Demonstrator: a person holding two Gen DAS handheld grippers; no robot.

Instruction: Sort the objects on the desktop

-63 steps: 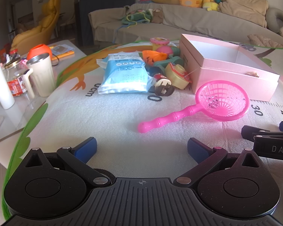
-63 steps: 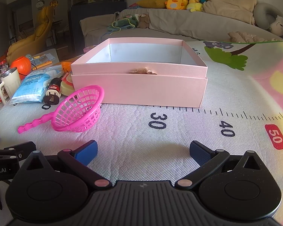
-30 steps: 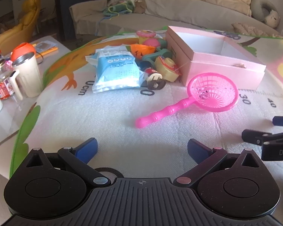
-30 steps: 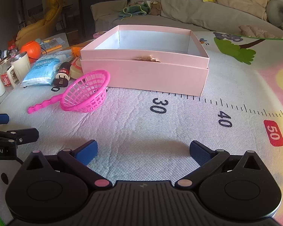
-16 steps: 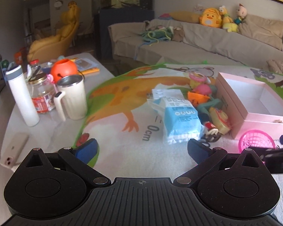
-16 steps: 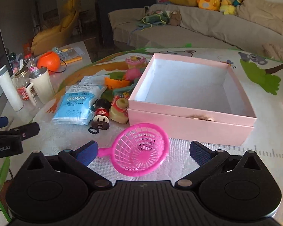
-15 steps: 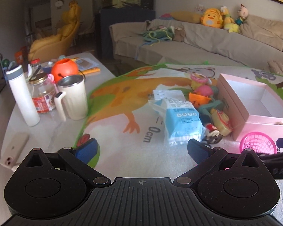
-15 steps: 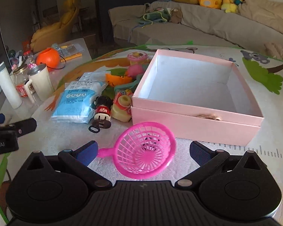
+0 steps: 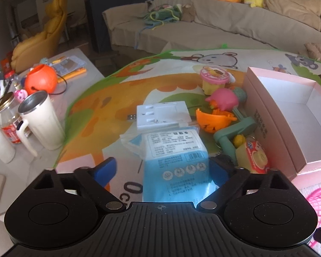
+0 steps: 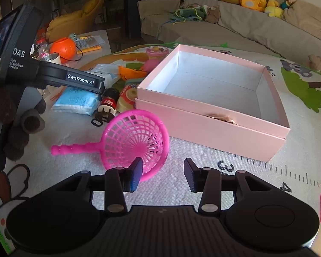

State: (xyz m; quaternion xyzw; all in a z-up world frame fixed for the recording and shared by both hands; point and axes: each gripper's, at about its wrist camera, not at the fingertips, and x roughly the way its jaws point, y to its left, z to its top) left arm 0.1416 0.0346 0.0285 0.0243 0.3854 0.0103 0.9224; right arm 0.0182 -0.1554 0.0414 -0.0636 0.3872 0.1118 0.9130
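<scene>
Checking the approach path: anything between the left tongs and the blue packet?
Nothing visible. The left tongs are open with the blue packet already lying between the fingers. The keychain toys sit just to its right, beside the pink box, not in the path.

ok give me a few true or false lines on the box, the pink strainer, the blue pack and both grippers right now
1. The pink box has nothing inside it. True.
2. The left gripper is shut on the blue pack. False: its fingers are spread wide, either side of the pack, not clamped.
3. The pink strainer lies inside the box. False: it is on the mat in front of the box.
4. The right gripper is open, its left finger at the strainer's rim. True.
5. A white power strip lies just beyond the blue pack. True.
6. The orange pumpkin bucket sits in the box. False: it is on the side table.
</scene>
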